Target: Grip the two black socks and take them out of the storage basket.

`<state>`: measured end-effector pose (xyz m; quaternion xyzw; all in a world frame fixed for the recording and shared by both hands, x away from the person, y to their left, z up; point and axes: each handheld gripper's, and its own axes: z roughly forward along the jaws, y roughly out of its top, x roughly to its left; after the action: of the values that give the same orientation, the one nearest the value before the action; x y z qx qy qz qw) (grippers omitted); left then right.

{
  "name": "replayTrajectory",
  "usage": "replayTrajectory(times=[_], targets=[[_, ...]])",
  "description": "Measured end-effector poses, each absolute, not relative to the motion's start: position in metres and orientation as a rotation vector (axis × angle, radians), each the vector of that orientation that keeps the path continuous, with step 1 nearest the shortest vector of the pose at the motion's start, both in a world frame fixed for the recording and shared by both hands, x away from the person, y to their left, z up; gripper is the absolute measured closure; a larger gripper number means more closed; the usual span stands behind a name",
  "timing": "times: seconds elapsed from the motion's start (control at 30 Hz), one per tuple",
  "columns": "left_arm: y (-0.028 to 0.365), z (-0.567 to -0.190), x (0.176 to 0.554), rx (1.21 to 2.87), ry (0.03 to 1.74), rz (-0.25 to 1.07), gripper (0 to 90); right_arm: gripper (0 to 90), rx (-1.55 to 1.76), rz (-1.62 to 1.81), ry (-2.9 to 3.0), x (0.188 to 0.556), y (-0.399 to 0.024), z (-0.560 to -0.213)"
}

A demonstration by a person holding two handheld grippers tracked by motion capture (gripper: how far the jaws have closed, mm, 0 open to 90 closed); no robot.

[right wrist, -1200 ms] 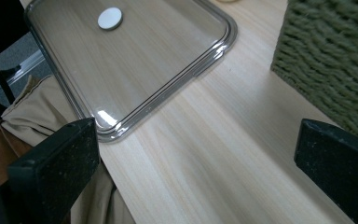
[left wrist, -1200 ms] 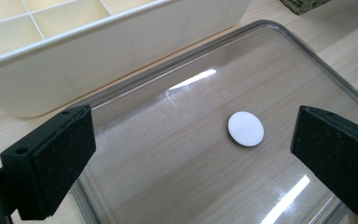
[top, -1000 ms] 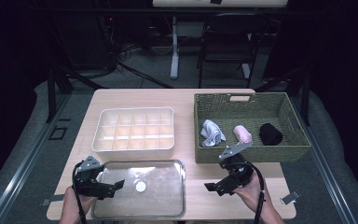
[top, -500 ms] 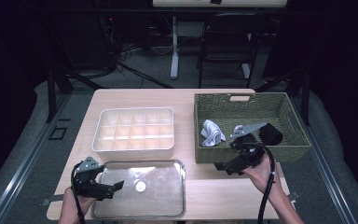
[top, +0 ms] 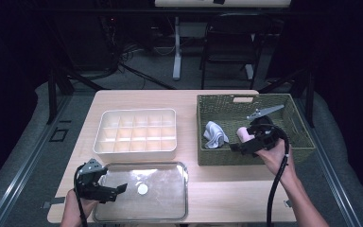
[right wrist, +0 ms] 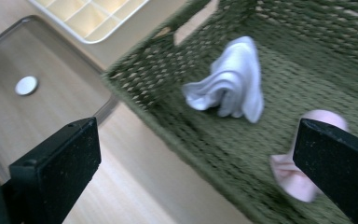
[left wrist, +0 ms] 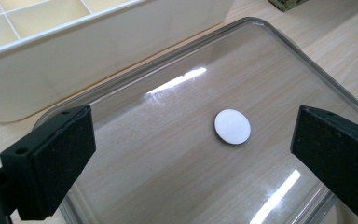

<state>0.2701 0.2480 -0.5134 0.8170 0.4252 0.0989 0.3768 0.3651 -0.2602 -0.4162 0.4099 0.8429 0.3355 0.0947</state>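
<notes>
A green wicker basket [top: 227,158] stands at the table's right and holds a crumpled white cloth [top: 215,134] and a pink rolled cloth [top: 242,134]. My right gripper [top: 239,144] hovers open over the basket's front part, just beside the pink roll. In the right gripper view the white cloth [right wrist: 233,84] lies ahead between the jaws, and the pink roll [right wrist: 298,177] sits by the right jaw. My left gripper [top: 118,189] is open over the left side of a clear tray [top: 184,170]. A small white disc [left wrist: 232,126] lies in that tray between its jaws.
A white compartment box [top: 137,135] sits behind the clear tray, left of the basket. Bare wooden table [top: 231,198] lies in front of the basket. A cable [top: 276,189] trails from the right gripper along the person's forearm. Beyond the table's far edge are chair and desk legs.
The right gripper has moved from the table's front edge forward and up over the basket, near the pink roll. The left gripper has stayed in place.
</notes>
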Motion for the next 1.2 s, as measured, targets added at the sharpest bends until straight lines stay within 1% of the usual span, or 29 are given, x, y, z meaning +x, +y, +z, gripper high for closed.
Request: replayTrajectory(times=[0.5,0.67,1.03,1.2], targets=[[0.246,-0.514,0.271,2.096,1.061,0.24,0.0,2.9,1.388,0.834,2.406,0.407,-0.315,-0.413],[0.247,-0.514,0.271,2.088,1.074,0.233,0.0,5.7,1.478,0.772,2.384,0.419,-0.335,-0.423],[0.247,-0.515,0.271,2.087,1.07,0.239,0.0,7.4,1.612,0.635,2.36,0.44,-0.358,-0.446],[0.247,-0.516,0.272,2.088,1.075,0.229,0.0,13.2,1.649,0.559,2.352,0.449,-0.365,-0.451]])
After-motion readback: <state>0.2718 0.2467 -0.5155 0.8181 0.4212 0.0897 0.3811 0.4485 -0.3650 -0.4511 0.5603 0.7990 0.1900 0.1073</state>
